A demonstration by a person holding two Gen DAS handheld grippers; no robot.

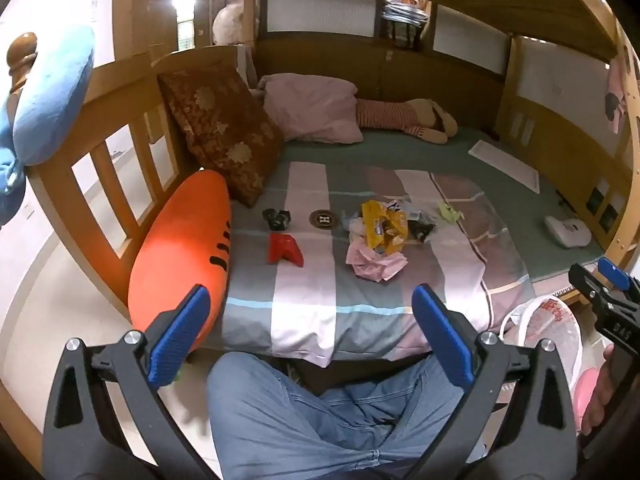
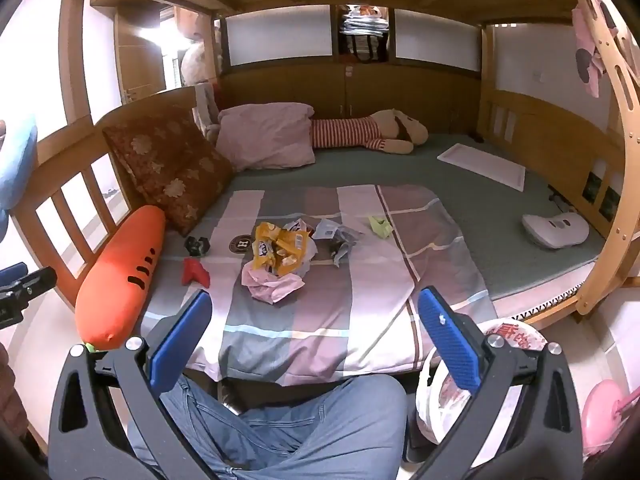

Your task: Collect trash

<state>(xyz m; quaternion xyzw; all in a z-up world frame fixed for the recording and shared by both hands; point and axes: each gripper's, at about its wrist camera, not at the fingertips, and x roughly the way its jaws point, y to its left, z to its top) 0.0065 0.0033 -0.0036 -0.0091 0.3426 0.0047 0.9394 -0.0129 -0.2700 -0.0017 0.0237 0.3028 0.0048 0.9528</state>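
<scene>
The bed carried a striped blanket over a green sheet. On the blanket lay a yellow wrapper, crumpled pink paper, a red piece, a small black object, possibly a toy, and a round badge

The right gripper hangs wide open above the striped blanket, short of the yellow wrapper and pink paper.

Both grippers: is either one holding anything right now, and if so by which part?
Nothing is held. The left gripper and right gripper are both open and empty, short of the trash pile on the bed.
</scene>
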